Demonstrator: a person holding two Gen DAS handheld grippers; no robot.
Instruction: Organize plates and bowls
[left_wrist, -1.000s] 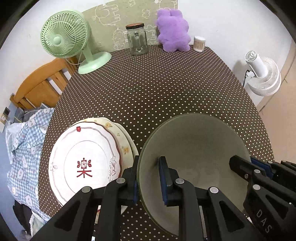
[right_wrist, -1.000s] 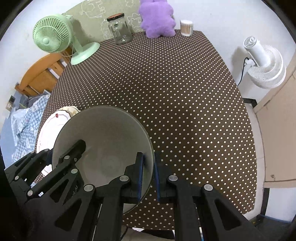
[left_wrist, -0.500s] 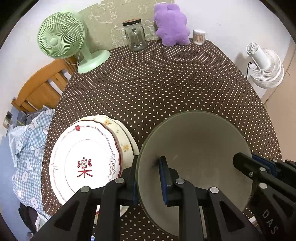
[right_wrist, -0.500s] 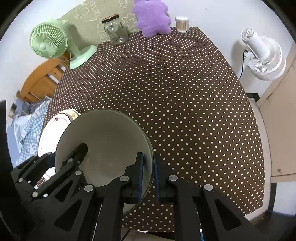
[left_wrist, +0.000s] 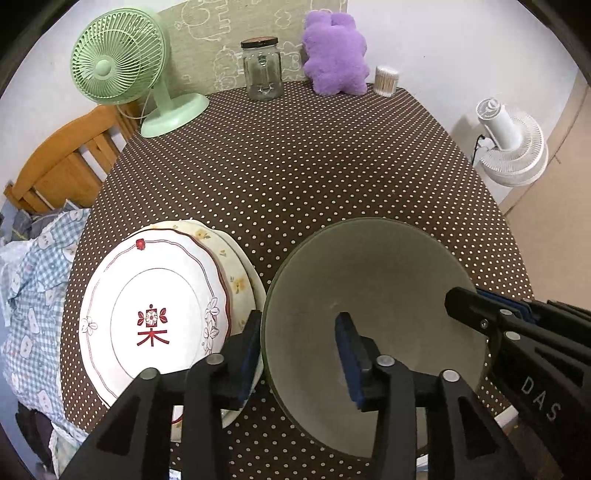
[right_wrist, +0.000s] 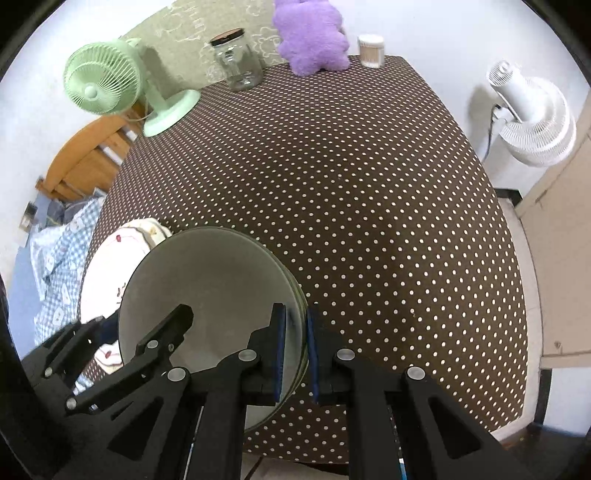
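Left tongs (left_wrist: 301, 356) have just been opening, straddling the bowl (left_wrist: 373, 295) rim unpinched; keep right tongs (right_wrist: 295, 347) clamped till it settles.

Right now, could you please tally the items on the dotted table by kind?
Plates: 2
Bowl: 1
Green fan: 1
Glass jar: 1
Purple plush toy: 1
Cotton swab tub: 1
Total: 7

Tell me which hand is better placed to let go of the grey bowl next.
Right. The left tongs have just been opening and no longer pinch the grey bowl; the right tongs alone clamp its rim.
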